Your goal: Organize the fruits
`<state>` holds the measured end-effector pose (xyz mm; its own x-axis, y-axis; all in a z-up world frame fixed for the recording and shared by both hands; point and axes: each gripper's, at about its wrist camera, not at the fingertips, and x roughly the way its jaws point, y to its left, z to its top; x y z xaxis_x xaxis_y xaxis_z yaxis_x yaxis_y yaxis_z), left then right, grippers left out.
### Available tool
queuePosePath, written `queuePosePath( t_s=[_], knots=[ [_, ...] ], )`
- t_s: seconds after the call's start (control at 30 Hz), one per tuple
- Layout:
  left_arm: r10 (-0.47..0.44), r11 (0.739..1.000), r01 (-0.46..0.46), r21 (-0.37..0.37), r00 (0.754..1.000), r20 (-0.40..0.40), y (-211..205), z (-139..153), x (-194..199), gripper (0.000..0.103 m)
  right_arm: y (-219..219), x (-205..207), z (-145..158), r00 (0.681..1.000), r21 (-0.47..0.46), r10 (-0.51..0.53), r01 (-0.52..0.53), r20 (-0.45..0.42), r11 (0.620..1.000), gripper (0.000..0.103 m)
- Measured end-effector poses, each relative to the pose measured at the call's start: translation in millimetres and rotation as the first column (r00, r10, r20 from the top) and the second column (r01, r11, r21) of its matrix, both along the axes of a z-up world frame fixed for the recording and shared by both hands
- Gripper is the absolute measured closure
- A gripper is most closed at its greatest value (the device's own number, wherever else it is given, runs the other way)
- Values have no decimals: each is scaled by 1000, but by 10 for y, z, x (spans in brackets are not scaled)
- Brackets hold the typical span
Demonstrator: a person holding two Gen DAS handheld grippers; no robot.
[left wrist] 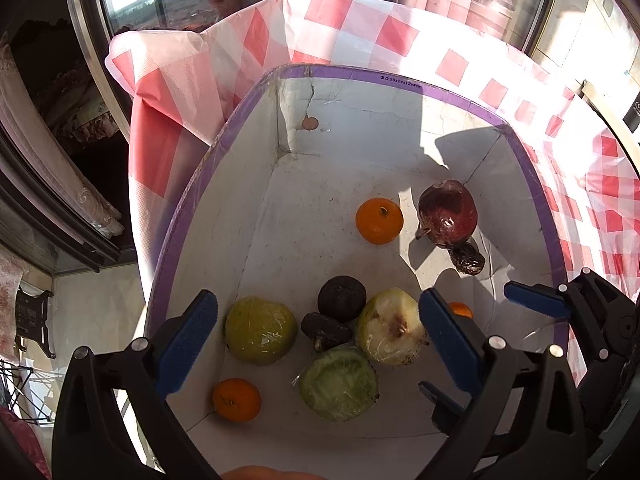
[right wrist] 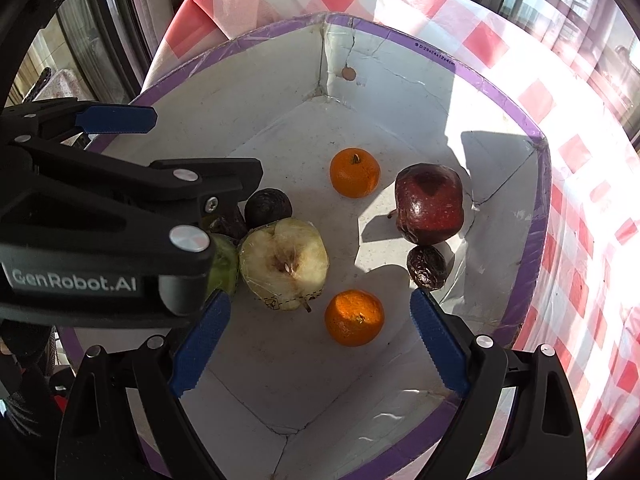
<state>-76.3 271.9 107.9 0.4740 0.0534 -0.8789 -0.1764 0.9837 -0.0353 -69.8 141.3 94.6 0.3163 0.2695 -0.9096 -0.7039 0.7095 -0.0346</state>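
Observation:
A white box with a purple rim (left wrist: 532, 184) holds the fruit. In the left wrist view, my left gripper (left wrist: 320, 340) hangs open over a wrapped half apple (left wrist: 390, 326), a dark passion fruit (left wrist: 342, 298), a wrapped green fruit (left wrist: 260, 330), a green half (left wrist: 339, 384) and an orange (left wrist: 237, 400). Further in lie another orange (left wrist: 379, 221), a red apple (left wrist: 448, 213) and a date (left wrist: 467, 260). My right gripper (right wrist: 320, 344) is open with a third orange (right wrist: 354, 318) just ahead, between its fingers. The half apple (right wrist: 285, 262) lies to its left.
The box stands on a red-and-white checked cloth (left wrist: 344, 28) by windows. In the right wrist view the left gripper's black body (right wrist: 100, 220) covers the box's left part and the green fruits. The box floor near the far corner (right wrist: 316, 120) is bare.

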Motion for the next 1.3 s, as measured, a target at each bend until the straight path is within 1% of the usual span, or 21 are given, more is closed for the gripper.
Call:
queuePosePath(
  t_s=[0.23, 0.9, 1.03, 1.07, 1.2, 1.3],
  knots=[
    [3, 1000, -3, 18, 1000, -20, -17, -24, 6, 2, -4, 2, -9, 1000, -3, 1, -1, 4, 1000, 15],
    [13, 1000, -13, -18, 999, -29, 50, -51, 20, 2, -7, -11, -15, 1000, -1, 8, -8, 13, 1000, 15],
    [29, 1000, -29, 4, 999, 17, 52, -16, -29, 3, -18, -15, -15, 1000, 3, 13, -13, 15, 1000, 15],
    [27, 1000, -27, 9, 999, 18, 44, -13, -30, 3, -21, -16, -14, 1000, 5, 14, -14, 14, 1000, 15],
    [38, 999, -38, 23, 999, -3, 41, -29, 3, 3, -26, -29, 5, 1000, 14, 17, -18, 13, 1000, 15],
    [40, 999, -39, 8, 999, -15, 64, -46, 17, 2, -31, -46, 19, 1000, 21, 19, -19, 14, 1000, 15]
  ],
)
